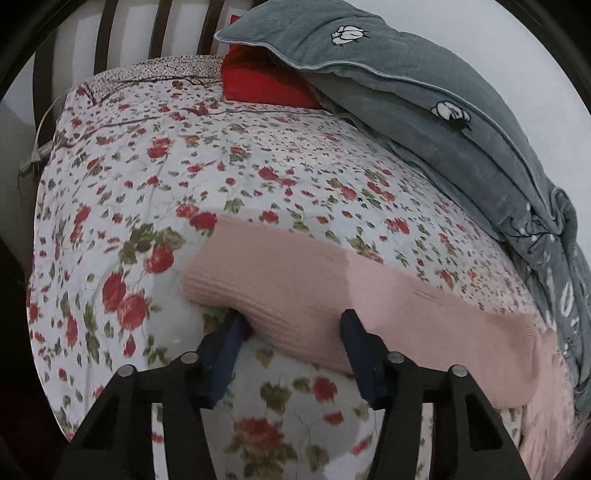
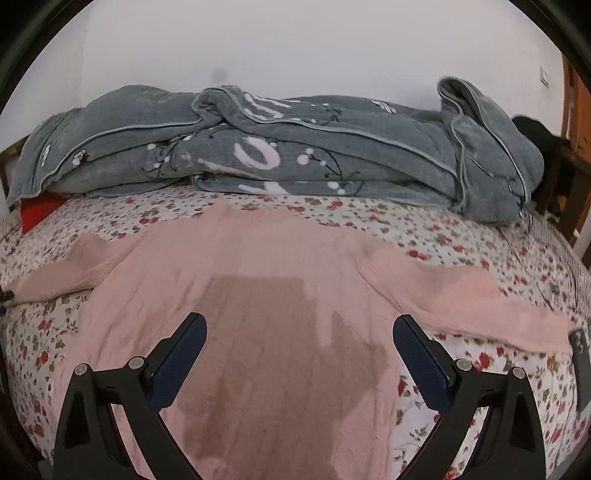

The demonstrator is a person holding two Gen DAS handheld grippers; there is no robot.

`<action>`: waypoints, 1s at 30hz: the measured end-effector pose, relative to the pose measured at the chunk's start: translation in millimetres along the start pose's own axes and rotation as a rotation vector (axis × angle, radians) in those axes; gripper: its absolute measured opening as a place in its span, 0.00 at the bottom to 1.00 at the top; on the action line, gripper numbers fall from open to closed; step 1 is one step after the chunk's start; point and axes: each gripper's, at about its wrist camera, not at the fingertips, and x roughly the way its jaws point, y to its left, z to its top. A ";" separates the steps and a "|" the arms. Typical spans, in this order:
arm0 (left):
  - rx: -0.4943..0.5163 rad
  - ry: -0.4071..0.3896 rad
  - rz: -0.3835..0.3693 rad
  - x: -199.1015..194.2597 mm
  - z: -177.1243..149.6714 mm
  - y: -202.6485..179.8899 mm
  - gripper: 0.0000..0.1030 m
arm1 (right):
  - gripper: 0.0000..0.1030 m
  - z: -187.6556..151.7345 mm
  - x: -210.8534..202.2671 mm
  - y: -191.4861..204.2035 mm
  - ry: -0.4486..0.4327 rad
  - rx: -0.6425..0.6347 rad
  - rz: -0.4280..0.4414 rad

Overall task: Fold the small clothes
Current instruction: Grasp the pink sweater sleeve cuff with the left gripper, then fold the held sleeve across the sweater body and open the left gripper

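A pink knitted sweater [image 2: 266, 266] lies spread flat on the flowered bedspread [image 2: 461, 236], both sleeves stretched out to the sides. In the left wrist view its left sleeve [image 1: 295, 273] lies across the bed. My left gripper [image 1: 291, 319] is open, its blue fingers either side of the sleeve's near edge by the cuff; one finger tip is tucked under the cuff. My right gripper [image 2: 297, 325] is open wide and empty, hovering over the sweater's body near the hem.
A folded grey quilt [image 2: 295, 147] lies along the wall at the far side of the bed. A red cushion [image 1: 266, 81] sits by the slatted headboard [image 1: 110, 33]. A dark phone-like object [image 2: 581, 350] lies at the right bed edge.
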 end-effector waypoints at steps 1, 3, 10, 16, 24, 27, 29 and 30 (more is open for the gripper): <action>0.006 -0.002 0.004 2.1 1.5 -1.1 0.42 | 0.97 0.2 -0.4 1.8 -0.002 -0.002 0.000; 0.026 -0.002 0.005 5.8 4.0 -4.7 0.30 | 0.97 0.5 -0.1 5.0 -0.003 -0.007 0.003; 0.165 -0.040 0.061 -7.6 11.6 -32.8 0.09 | 0.97 -2.0 -1.9 2.9 -0.008 -0.006 0.004; 0.256 -0.093 0.044 -47.4 15.8 -71.3 0.09 | 0.97 -0.4 -13.7 -14.7 -0.026 0.018 0.008; 0.392 -0.168 -0.032 -104.4 1.0 -161.0 0.09 | 0.97 -2.4 -40.0 -62.8 -0.061 0.030 -0.020; 0.448 -0.193 -0.067 -123.0 -12.2 -204.0 0.09 | 0.97 -3.4 -53.2 -88.0 -0.090 0.041 -0.039; 0.483 -0.198 -0.098 -131.5 -22.5 -233.3 0.09 | 0.97 -3.3 -59.9 -104.1 -0.103 0.057 -0.052; 0.501 -0.194 -0.121 -136.1 -28.4 -248.8 0.09 | 0.97 -4.2 -63.6 -113.1 -0.113 0.063 -0.059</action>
